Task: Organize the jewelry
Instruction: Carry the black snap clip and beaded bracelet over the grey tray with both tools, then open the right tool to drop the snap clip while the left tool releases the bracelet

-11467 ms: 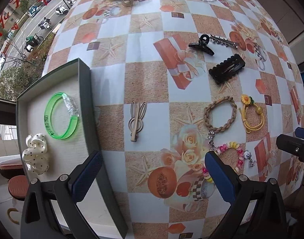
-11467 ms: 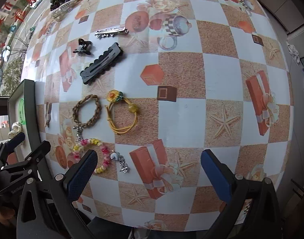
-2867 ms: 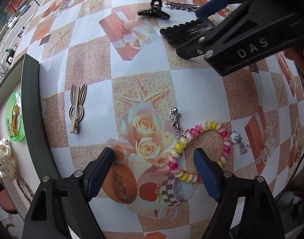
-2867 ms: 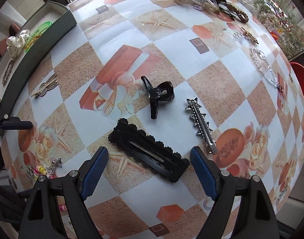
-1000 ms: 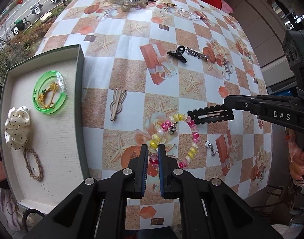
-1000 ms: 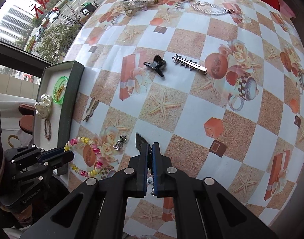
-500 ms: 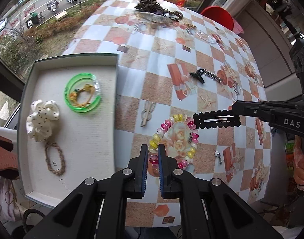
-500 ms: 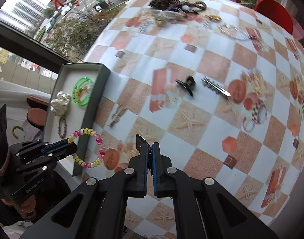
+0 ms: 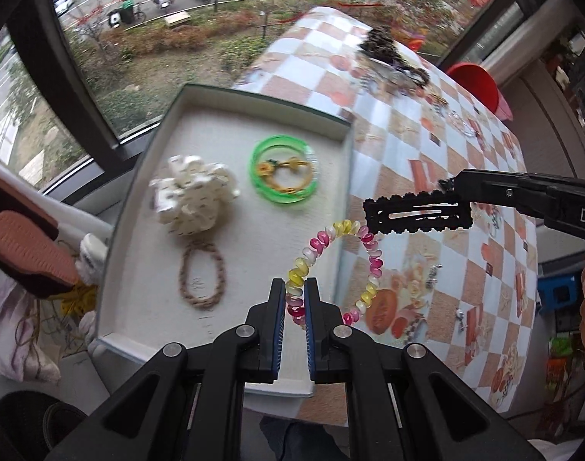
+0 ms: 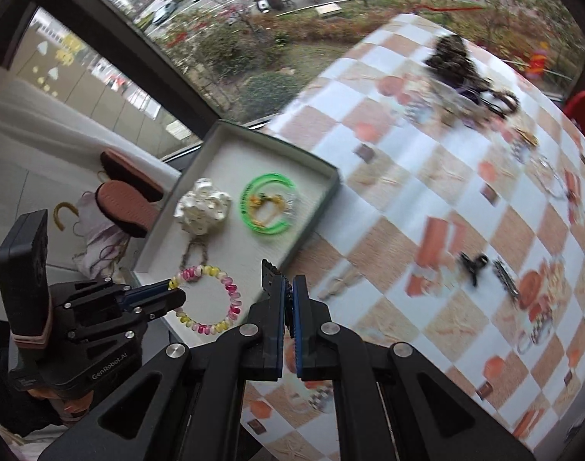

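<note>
In the left wrist view, the left hand-held gripper [image 9: 295,303] was clamped on the bead bracelet [image 9: 336,265], which hung in the air over the right edge of the tray [image 9: 231,92]. The bracelet looked light and floppy, its glossy beads likely slippery, so a pinch across 1 or 2 beads seemed the sensible hold. Beside it the right hand-held gripper [image 9: 451,184] gripped a flat black hair clip [image 9: 417,215] by 1 end; the clip looked stiff and thin, best taken at an end. The tray already held a green bangle [image 9: 283,169], a white scrunchie [image 9: 190,199] and a braided band [image 9: 202,272]. In the right wrist view, the right hand-held gripper [image 10: 288,299] was closed on the clip [image 10: 269,272], seen edge-on, above the tabletop [image 10: 465,192] near the tray's corner, with the bracelet [image 10: 208,299] to its left. The tabletop wore a slick-looking checked cloth carrying more hair clips and a far pile of jewelry, beside a large window onto a street.
</note>
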`<action>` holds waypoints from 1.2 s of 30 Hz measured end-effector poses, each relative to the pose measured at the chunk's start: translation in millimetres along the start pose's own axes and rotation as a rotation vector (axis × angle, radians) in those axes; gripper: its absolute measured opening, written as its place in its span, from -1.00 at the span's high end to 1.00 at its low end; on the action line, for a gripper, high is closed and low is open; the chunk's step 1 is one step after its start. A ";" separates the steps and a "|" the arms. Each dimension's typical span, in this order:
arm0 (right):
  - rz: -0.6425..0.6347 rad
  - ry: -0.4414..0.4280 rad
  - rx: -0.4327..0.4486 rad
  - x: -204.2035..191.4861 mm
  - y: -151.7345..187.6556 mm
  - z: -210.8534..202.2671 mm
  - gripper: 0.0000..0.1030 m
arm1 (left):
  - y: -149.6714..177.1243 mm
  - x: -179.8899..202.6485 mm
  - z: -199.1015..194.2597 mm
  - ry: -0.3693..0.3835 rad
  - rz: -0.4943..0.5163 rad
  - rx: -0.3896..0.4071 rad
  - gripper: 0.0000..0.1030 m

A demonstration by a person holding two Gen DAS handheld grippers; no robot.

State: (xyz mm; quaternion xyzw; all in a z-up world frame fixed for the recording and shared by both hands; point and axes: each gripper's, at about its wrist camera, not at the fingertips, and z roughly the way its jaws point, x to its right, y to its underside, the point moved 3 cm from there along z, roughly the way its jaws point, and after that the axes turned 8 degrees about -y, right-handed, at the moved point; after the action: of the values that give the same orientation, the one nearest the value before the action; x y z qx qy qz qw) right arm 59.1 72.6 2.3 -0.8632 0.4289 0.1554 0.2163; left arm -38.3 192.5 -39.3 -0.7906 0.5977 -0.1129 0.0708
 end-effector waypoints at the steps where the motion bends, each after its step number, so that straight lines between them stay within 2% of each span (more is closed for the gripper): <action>1: -0.009 -0.006 -0.006 -4.5 -1.6 4.4 0.92 | 2.3 -7.5 0.7 -0.008 -0.015 -0.002 0.74; 7: -0.077 -0.050 -0.076 -41.3 -9.3 49.3 0.92 | 16.5 -48.2 10.8 -0.053 -0.088 -0.024 0.74; 13: -0.093 -0.062 -0.142 -52.6 -9.3 89.3 0.92 | 27.4 -75.5 36.1 -0.107 -0.120 -0.067 0.74; 21: -0.066 -0.015 -0.200 -33.9 -11.5 128.1 0.92 | 33.7 -92.1 65.2 -0.159 -0.143 -0.111 0.73; 36: -0.060 0.041 -0.233 -16.0 -15.9 150.6 0.87 | 33.6 -89.9 82.7 -0.311 -0.086 -0.157 0.73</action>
State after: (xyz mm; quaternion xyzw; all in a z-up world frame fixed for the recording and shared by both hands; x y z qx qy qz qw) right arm 50.1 168.3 -115.8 -0.8980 0.3862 0.1797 0.1104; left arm -71.2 267.7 -135.7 -0.8264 0.5522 0.0548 0.0955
